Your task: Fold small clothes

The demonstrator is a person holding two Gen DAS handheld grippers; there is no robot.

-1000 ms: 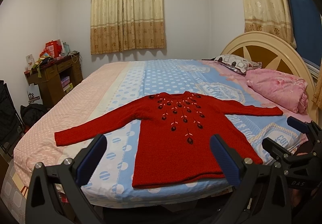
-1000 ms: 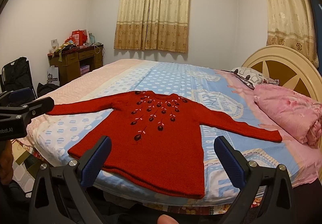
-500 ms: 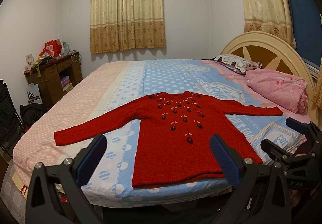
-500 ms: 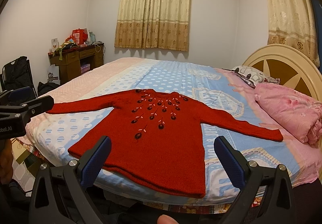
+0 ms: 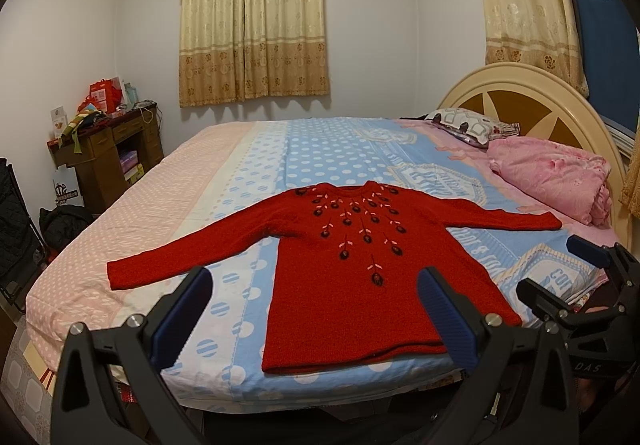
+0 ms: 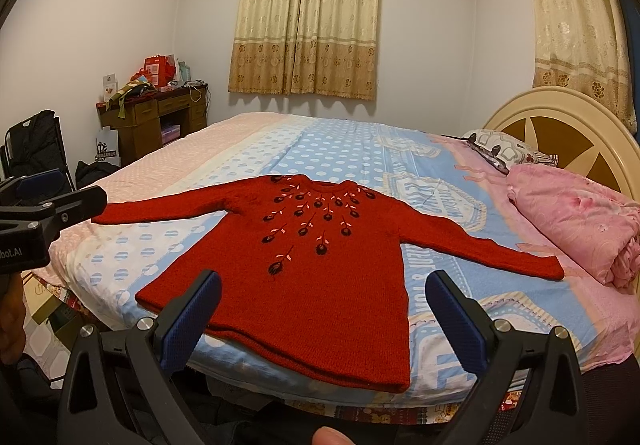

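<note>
A red knitted sweater (image 5: 360,269) (image 6: 316,265) with dark flower embroidery lies flat on the bed, both sleeves spread out and the hem toward me. My left gripper (image 5: 316,309) hovers open in front of the hem, nothing between its blue pads. My right gripper (image 6: 320,309) is likewise open and held back from the hem, above the bed's near edge. Each gripper also shows in the other's view: the right gripper (image 5: 576,277) at the right, the left gripper (image 6: 48,201) at the left.
The bed (image 5: 320,149) has a blue, white and pink dotted sheet. A folded pink quilt (image 5: 552,177) and a patterned pillow (image 5: 468,125) lie by the cream headboard (image 5: 520,93). A brown desk (image 5: 108,153) with clutter stands at the far left wall.
Both grippers have drifted only slightly; the sweater sits a touch lower in the right wrist view. Nothing was taken hold of.
</note>
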